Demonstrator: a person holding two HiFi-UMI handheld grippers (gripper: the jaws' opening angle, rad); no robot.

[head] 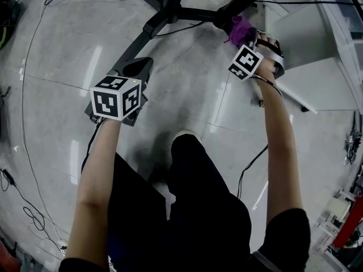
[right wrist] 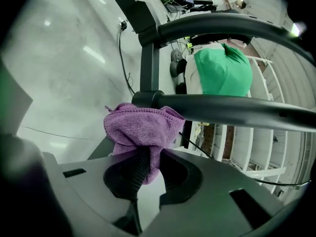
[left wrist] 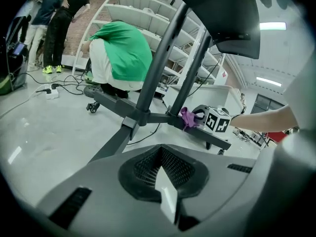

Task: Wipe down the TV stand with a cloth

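While the right gripper (right wrist: 147,157) pinches one purple cloth (right wrist: 140,127) between its jaws, the bunched fabric presses against a black tube of the TV stand (right wrist: 222,110); in the head view this contact lies on a base leg just right of the hub, low over the grey floor (head: 187,95). The left gripper (left wrist: 160,154) has its jaws together with nothing between them; it sits over another base leg, perhaps touching it, though the angle leaves that unclear. Two dark uprights (left wrist: 158,58) rise from the hub; behind them one person in a green top (left wrist: 123,51) crouches, and two people (left wrist: 54,14) stand farther off.
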